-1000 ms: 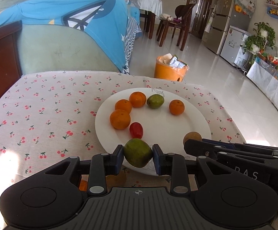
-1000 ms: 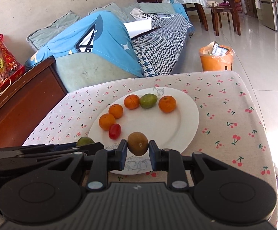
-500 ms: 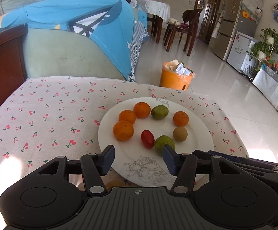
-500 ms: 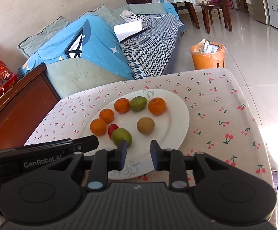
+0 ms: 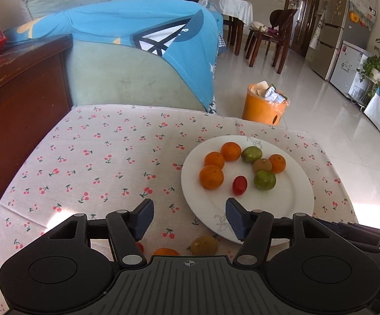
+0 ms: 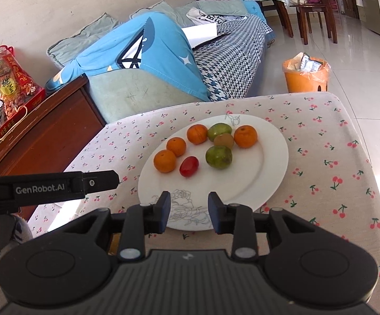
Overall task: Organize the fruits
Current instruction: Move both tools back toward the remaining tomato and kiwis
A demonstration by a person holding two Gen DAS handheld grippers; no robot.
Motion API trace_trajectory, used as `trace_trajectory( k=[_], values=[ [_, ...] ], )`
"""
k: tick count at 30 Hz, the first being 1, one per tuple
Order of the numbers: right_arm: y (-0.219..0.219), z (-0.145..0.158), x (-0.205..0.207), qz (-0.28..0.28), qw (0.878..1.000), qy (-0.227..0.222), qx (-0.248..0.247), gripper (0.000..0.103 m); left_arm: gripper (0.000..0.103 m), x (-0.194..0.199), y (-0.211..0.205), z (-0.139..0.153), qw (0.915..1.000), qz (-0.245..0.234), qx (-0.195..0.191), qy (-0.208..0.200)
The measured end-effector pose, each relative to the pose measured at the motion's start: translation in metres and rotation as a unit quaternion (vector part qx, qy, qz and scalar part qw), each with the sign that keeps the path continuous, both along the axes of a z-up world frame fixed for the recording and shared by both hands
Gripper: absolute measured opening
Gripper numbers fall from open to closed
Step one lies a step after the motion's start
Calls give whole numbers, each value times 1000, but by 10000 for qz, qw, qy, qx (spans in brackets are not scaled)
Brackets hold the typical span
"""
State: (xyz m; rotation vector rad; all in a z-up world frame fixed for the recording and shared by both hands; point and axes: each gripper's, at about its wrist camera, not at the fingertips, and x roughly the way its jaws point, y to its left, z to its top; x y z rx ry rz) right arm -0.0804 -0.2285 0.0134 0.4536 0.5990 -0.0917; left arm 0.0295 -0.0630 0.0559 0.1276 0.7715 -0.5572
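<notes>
A white plate [image 5: 289, 204] [image 6: 271, 168] on the cherry-print tablecloth holds several oranges [image 5: 211, 176] [image 6: 245, 136], two green fruits [image 5: 264, 179] [image 6: 218, 157], a brown kiwi [image 5: 262, 164] [image 6: 224, 140] and a red tomato [image 5: 239, 185] [image 6: 189, 166]. My left gripper [image 5: 189, 219] is open and empty, near the plate's front left rim. Under it on the cloth lie a kiwi [image 5: 204, 245], an orange [image 5: 165, 251] and a bit of red fruit [image 5: 139, 246]. My right gripper [image 6: 189, 211] is open and empty over the plate's front rim.
A wooden cabinet [image 6: 43, 136] stands left of the table, with a red snack box [image 6: 3, 89] on it. A sofa with a blue cloth [image 5: 137, 36] is behind. An orange bin [image 5: 264, 106] stands on the floor beyond. The left gripper's side [image 6: 48, 186] shows in the right wrist view.
Both grippers let go of their fruits, the green one and the kiwi, onto the plate, opened and drew back. The left gripper has shifted left, off the plate.
</notes>
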Motion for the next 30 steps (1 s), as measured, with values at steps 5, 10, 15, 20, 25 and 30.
trace_trajectory(
  k=[5, 10, 15, 20, 25, 30],
  values=[
    [10, 1, 1, 238, 9997, -24, -21, 33, 61, 1, 20, 7, 9998, 130, 152, -82],
    [20, 0, 0, 518, 9987, -25, -4, 33, 61, 4, 42, 10, 9990, 415, 131, -60],
    [36, -5, 0, 885, 9961, 37, -5, 33, 61, 8, 61, 5, 9978, 655, 56, 43],
    [51, -9, 3, 1211, 9926, 58, -19, 34, 61, 13, 74, -6, 9962, 852, -21, 196],
    [65, -15, 8, 1371, 9904, 125, -150, 40, 61, 15, 79, -18, 9954, 907, -13, 293],
    [75, -23, 13, 1419, 9890, 202, -364, 40, 59, 15, 79, -26, 9960, 845, 32, 272]
  ],
)
